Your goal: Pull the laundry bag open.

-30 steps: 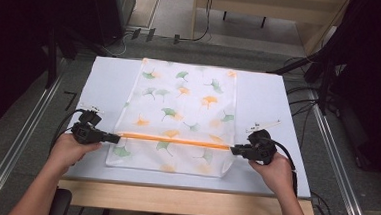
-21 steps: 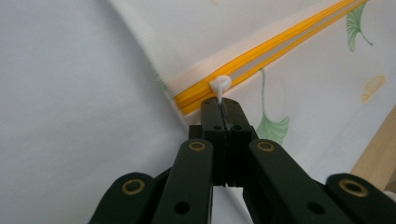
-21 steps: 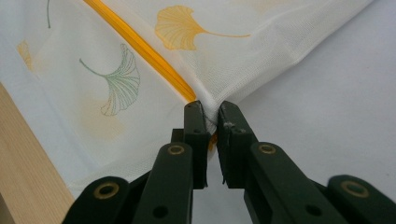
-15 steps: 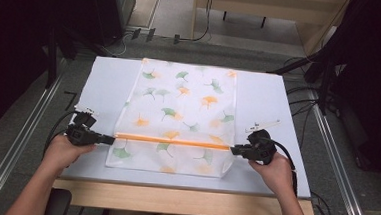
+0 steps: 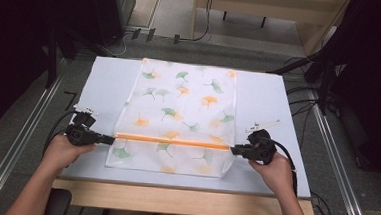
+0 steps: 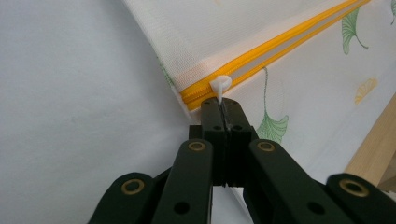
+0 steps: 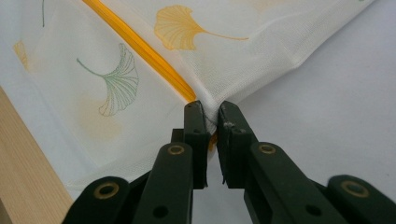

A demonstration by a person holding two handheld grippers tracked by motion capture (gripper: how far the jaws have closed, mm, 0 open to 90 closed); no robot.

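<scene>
A white mesh bag (image 5: 189, 102) printed with green and orange ginkgo leaves lies flat on the pale table (image 5: 105, 82). An orange zipper (image 5: 171, 141) crosses it near the front. At the zipper's left end my left gripper (image 5: 110, 139) is shut on the white zipper pull (image 6: 220, 85), which sticks out past the closed jaws of that gripper (image 6: 223, 106). At the zipper's right end my right gripper (image 5: 233, 150) pinches the bag's corner; in the right gripper view that gripper (image 7: 210, 116) has bunched mesh (image 7: 233, 56) caught between its jaws beside the zipper (image 7: 140, 51).
The table's wooden front edge (image 5: 173, 199) runs just behind both hands. Metal rails (image 5: 21, 142) flank the table on each side. Black cables (image 5: 305, 89) lie on the floor at the right, and wooden furniture (image 5: 265, 7) stands beyond the far edge.
My left gripper has shifted slightly to the left along the zipper line with the pull in it. The right gripper and the bag have stayed put.
</scene>
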